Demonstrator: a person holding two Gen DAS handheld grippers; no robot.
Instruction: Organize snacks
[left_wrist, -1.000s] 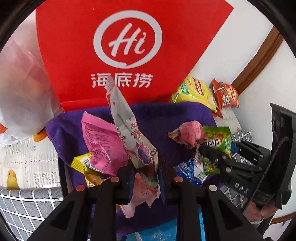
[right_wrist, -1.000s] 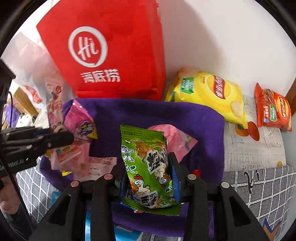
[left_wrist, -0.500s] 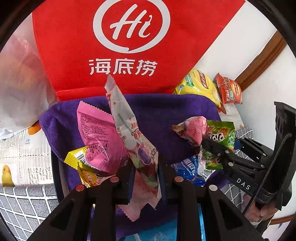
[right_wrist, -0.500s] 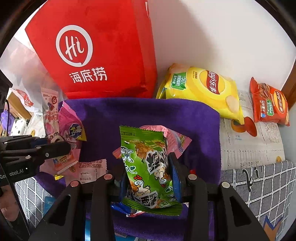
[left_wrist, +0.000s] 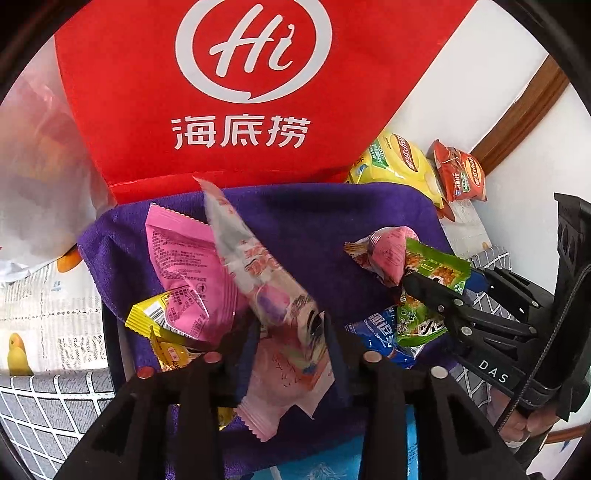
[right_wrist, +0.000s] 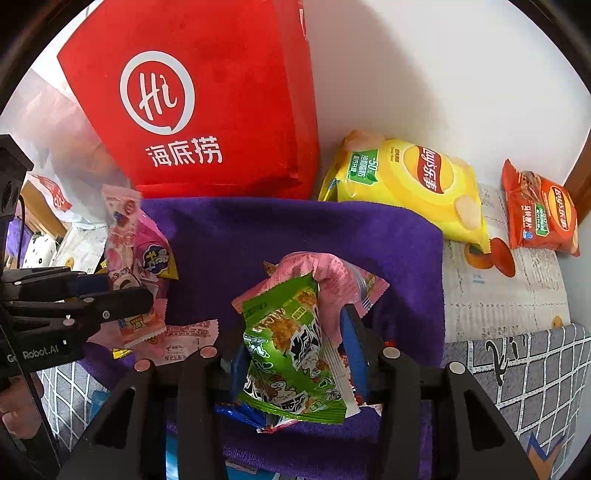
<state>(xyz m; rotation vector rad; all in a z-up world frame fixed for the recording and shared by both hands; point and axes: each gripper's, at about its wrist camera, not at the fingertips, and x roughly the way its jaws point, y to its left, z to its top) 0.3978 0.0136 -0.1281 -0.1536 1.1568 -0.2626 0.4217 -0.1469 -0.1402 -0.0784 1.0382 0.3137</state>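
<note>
Over the purple cloth (right_wrist: 295, 229), our left gripper (left_wrist: 291, 332) and right gripper (right_wrist: 295, 350) are opening, so we let the long pink packet (left_wrist: 258, 266) and green packet (right_wrist: 291, 347) between their jaws drop flat.

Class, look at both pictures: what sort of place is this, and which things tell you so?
Probably a room at home, a snack corner against a white wall. Clues: a red shopping bag, crisp packets on a printed mat, and a purple towel strewn with wrapped snacks.
</note>
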